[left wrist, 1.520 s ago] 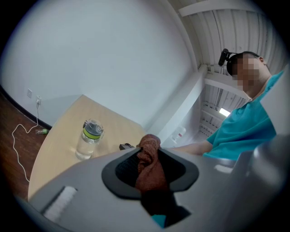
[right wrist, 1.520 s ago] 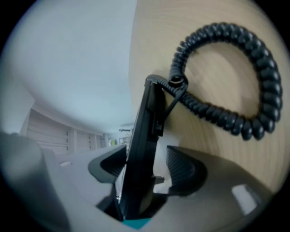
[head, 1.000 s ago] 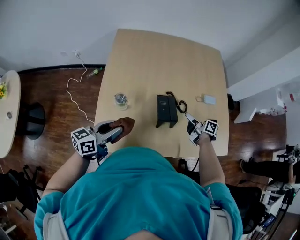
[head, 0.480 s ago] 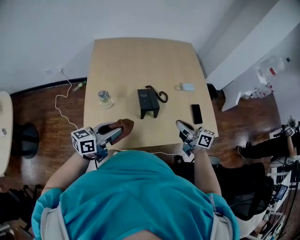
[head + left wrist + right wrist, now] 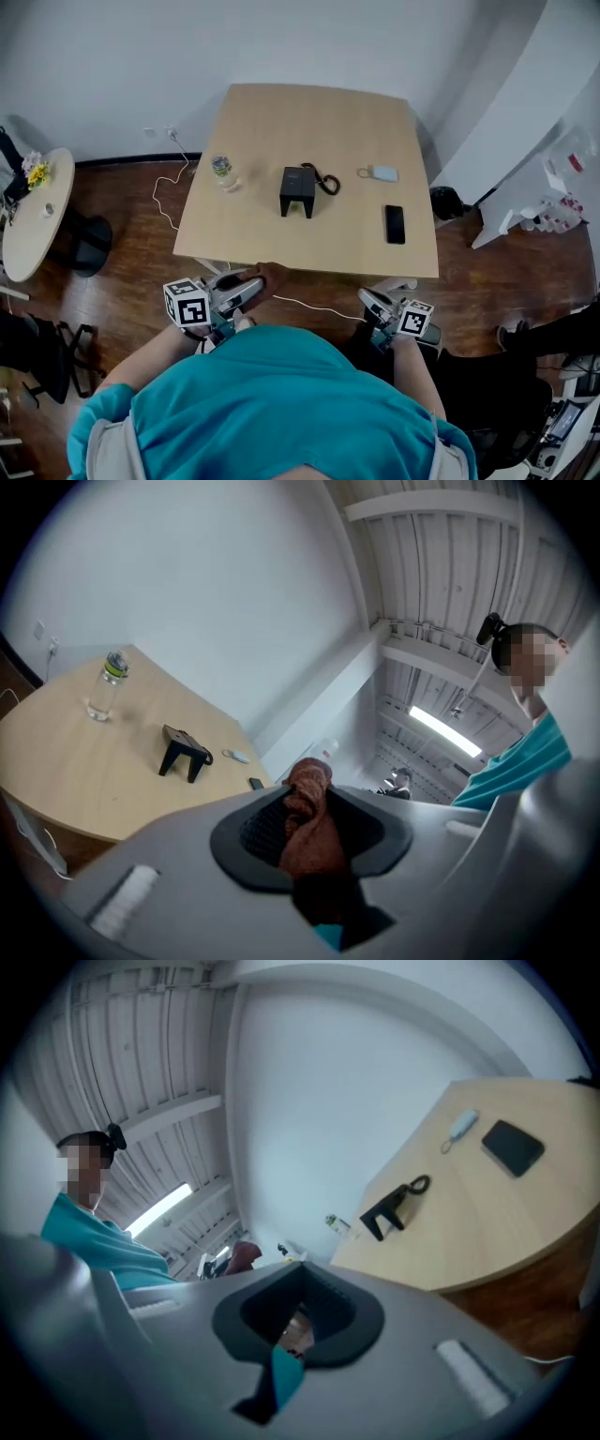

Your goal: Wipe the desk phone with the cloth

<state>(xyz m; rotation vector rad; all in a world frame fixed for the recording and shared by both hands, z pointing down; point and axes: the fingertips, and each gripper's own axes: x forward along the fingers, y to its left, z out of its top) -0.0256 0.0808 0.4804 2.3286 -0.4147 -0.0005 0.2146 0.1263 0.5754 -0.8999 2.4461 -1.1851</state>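
The black desk phone [image 5: 298, 190] stands mid-table with its coiled cord behind it; it also shows far off as the phone [image 5: 185, 750] and the phone [image 5: 394, 1206]. My left gripper [image 5: 249, 287] hangs off the table's near edge, shut on a brown cloth [image 5: 271, 276]. In the left gripper view the cloth [image 5: 305, 822] bunches between the jaws. My right gripper [image 5: 368, 299] is also off the near edge, over the floor. Its jaws are shut with nothing between them. Both grippers are well short of the phone.
On the wooden table [image 5: 309, 122] stand a clear bottle [image 5: 222, 171] at the left, a dark mobile phone [image 5: 395, 223] at the right and a small white device [image 5: 380, 173]. A white cable [image 5: 309, 305] hangs below the near edge. A round side table [image 5: 33, 220] stands at the left.
Both grippers have drawn back from over the table to beyond its near edge, with the whole view pulling away. The right gripper has left the phone's side. The cloth stays in the left gripper.
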